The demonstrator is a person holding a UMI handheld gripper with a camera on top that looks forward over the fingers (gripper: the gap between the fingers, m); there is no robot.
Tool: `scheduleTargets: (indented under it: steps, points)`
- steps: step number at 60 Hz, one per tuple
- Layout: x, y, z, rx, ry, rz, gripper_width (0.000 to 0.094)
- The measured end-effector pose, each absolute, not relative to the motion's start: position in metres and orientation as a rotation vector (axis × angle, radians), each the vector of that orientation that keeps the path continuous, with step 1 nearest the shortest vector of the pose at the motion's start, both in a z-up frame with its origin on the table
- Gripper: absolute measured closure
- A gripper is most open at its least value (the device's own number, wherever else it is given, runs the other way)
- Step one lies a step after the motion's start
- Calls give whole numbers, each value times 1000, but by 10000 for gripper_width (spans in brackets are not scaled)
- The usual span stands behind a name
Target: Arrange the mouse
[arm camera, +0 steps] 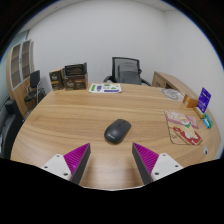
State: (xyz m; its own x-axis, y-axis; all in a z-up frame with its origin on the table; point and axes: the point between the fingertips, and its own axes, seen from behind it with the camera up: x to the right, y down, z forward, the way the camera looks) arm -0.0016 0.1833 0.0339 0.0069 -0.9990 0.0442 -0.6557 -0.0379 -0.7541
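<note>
Gripper view of the approach to the grasp. The hand-held two-finger gripper (112, 163) is held above the near edge of a light wooden conference table (60, 125), its fingers spread wide apart with the magenta pads (76, 156) facing inward and nothing between them. The dark grey, oval computer mouse (118, 130) lies on the bare wood just ahead of the fingers, roughly centred on the gap and apart from both. The step in hand is judged to be the reach; it would be done well by lowering the fingers straight forward so that they straddle the mouse across its narrow sides, closing only once both pads are level with its body, since the rounded shell may slip out of a high or skewed pinch. To the right of the mouse, near the table's right edge, lies a rectangular patterned mat in reddish tones (183, 128), a likely destination, though this cannot be confirmed. A purple box (204, 98) stands beyond it, papers (105, 88) lie at the far side, and a black office chair (126, 69) stands behind the table. Nothing obstructs the path between fingers and mouse.
</note>
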Motion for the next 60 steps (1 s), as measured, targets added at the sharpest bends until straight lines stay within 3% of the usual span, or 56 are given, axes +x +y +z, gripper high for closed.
scheduleTargets:
  steps: [18,42,50,53,54,60]
  points:
    - [68,174,-9,-1752,1741,-780,65]
    - [113,189,-18,-1781,1712,-746,100]
    - [116,197,-18,-1799,1684,-731,241]
    - [117,200,-19,-1810,1663,-727,346]
    - [117,201,-18,-1813,1659,-727,426]
    - [116,202,-19,-1837,1647,-741,477]
